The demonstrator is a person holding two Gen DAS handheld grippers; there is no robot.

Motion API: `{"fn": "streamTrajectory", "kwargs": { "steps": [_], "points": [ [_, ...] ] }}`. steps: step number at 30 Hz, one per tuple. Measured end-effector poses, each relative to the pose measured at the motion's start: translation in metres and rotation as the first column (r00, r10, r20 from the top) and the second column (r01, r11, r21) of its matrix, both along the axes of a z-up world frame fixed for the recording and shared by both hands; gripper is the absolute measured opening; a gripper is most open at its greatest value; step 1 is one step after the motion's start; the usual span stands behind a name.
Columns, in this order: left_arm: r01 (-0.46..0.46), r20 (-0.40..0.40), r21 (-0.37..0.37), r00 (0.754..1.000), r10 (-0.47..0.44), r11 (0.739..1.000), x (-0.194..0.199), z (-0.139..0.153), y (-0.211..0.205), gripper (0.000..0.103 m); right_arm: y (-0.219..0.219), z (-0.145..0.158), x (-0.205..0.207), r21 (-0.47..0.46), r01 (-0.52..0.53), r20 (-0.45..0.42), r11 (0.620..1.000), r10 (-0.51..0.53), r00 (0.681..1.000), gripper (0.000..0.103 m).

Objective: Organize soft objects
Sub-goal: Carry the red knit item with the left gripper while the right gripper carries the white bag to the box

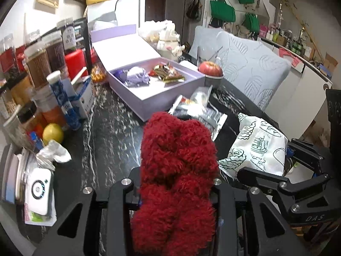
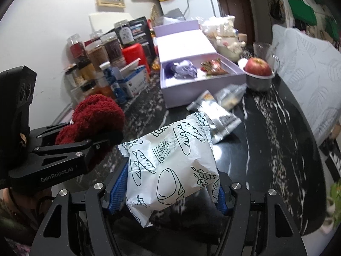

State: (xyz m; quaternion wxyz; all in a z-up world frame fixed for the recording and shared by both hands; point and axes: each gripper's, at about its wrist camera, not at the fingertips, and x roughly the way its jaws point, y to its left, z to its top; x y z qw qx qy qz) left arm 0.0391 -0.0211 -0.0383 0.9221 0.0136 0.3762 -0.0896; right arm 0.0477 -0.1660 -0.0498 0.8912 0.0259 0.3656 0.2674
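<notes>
The left hand-held gripper (image 1: 174, 194) is squeezing a fluffy red toy (image 1: 177, 170), and the right hand-held gripper (image 2: 168, 189) is gripping a white bread bag (image 2: 170, 162).

- The left claw's fingertips are hidden by the red fluffy toy (image 1: 174, 170), whose lower end is cut off by the frame's edge.
- The silver snack packets (image 2: 219, 108) are blurred; their print cannot be read.
- The jar labels (image 1: 42, 64) are too small to read.
</notes>
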Motion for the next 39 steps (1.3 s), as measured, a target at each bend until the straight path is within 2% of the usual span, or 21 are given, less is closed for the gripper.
{"fn": "streamTrajectory", "kwargs": {
  "steps": [8,18,28,33,39],
  "points": [
    [0.006,0.071,-0.001,0.997,-0.006,1.000,0.007,0.029,0.008,0.034,0.006,0.027,0.007,0.014,-0.034,0.065,0.999,0.033,0.997,0.068],
    [0.023,0.146,0.002,0.989,-0.023,1.000,0.042,0.063,0.013,0.034,0.008,0.063,0.043,0.034,-0.040,0.136,0.999,0.035,0.990,0.068],
    [0.019,0.212,0.004,0.977,-0.019,1.000,0.098,0.094,0.021,0.034,0.010,0.097,0.111,0.058,-0.046,0.180,0.997,0.035,0.983,0.068],
    [0.021,0.243,0.018,0.970,-0.025,1.000,0.132,0.109,0.023,0.034,0.014,0.114,0.144,0.043,-0.039,0.218,0.998,0.029,0.975,0.068],
    [0.025,0.266,0.022,0.964,-0.030,0.999,0.174,0.124,0.026,0.034,0.018,0.128,0.186,0.043,-0.045,0.225,0.998,0.034,0.974,0.068]
  ]
}}
